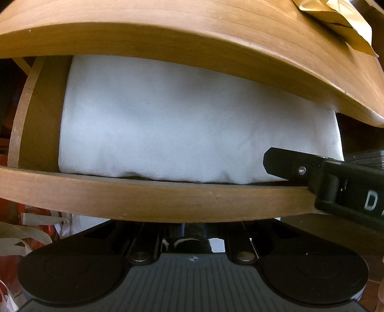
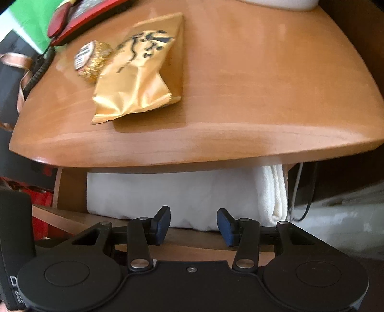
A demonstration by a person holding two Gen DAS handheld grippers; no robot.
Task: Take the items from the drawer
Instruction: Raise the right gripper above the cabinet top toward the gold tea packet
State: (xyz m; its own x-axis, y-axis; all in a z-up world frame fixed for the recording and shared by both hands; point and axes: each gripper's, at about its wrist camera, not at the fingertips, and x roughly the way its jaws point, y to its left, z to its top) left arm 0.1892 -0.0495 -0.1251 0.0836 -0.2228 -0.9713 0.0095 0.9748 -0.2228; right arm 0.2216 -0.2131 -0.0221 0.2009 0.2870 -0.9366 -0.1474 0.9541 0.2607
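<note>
Black right gripper (image 2: 194, 224) hangs half-open, empty, over the wooden drawer front (image 2: 199, 242) — folded white cloth (image 2: 172, 199) just behind it, inside; left gripper (image 1: 192, 236), beneath that front, is closed.

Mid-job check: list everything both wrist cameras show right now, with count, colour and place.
folded cloth: one, white, inside the open drawer
drawer: one, brown wood, pulled out under the tabletop
tabletop: one, light wood, above the drawer
gold packet: one, gold with dark print, lying on the tabletop
foil-wrapped sweet: one, gold, touching the packet's left edge
red object: one, red, far left corner of the tabletop, only partly in view
left hand-held gripper: one, black, shut, at the drawer front
right hand-held gripper: one, black with blue pads, apart, nothing between them, before the cloth
</note>
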